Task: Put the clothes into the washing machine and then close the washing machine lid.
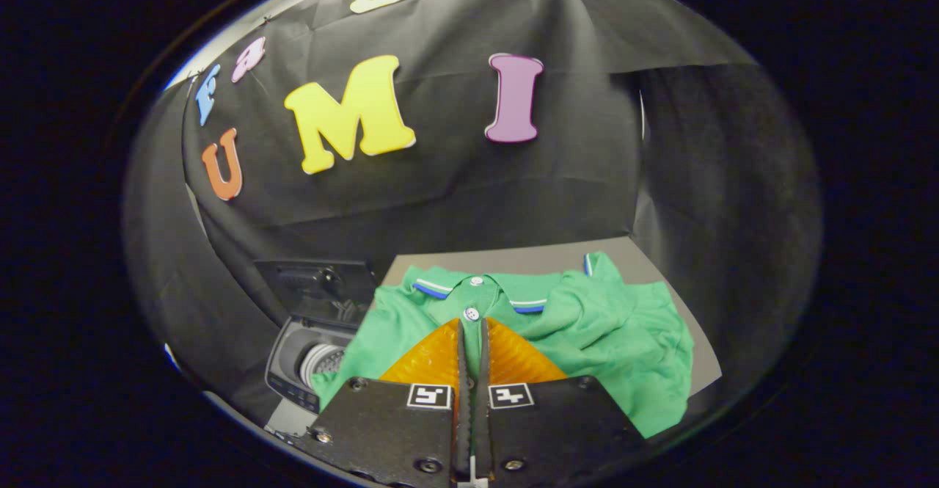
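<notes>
Gripper (472,326) — dark screwed plates, square markers

A soft, matt knitted cloth is seen in the polo shirt (587,326). Glossy plastic is shown by the washing machine (293,370), with ribbed metal in its drum (323,359).

The gripper (472,326) fingers are nearly closed on shirt cloth.

Green polo shirt (587,334): short-sleeved, white buttons on the placket, collar and sleeve cuff trimmed in blue and white stripes. Lies spread and rumpled, collar on the far side, one edge draped toward the washing machine.

Gripper (472,326): fingers nearly together, a thin fold of the shirt's front placket pinched between them just below the second button.

Washing machine (293,370): small top-loader just beside the shirt. Lid (319,290) raised upright behind the opening; ribbed drum visible inside.
</notes>
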A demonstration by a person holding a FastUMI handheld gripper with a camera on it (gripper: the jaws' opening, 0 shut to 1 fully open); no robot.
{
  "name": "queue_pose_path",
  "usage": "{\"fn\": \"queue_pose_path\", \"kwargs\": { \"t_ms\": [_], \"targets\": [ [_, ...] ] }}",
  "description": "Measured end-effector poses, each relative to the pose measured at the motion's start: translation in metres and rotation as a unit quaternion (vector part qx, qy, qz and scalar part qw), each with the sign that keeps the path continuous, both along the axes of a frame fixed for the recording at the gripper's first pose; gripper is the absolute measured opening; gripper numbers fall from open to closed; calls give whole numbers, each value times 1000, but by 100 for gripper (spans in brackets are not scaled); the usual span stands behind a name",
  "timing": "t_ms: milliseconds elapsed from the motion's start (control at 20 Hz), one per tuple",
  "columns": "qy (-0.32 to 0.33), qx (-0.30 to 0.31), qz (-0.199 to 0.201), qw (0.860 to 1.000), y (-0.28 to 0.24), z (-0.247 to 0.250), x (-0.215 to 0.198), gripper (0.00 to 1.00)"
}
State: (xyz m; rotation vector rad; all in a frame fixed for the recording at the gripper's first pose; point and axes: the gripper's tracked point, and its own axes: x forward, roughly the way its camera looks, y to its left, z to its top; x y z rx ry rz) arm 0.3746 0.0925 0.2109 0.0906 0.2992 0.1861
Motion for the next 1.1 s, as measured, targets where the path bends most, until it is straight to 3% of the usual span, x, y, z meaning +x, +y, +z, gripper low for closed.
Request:
{"fn": "queue_pose_path", "kwargs": {
  "t_ms": [600,1100],
  "targets": [
    [-120,34,45,991,113,113,-98,6],
    [-172,17,90,981,228,175,-142,6]
  ]
}}
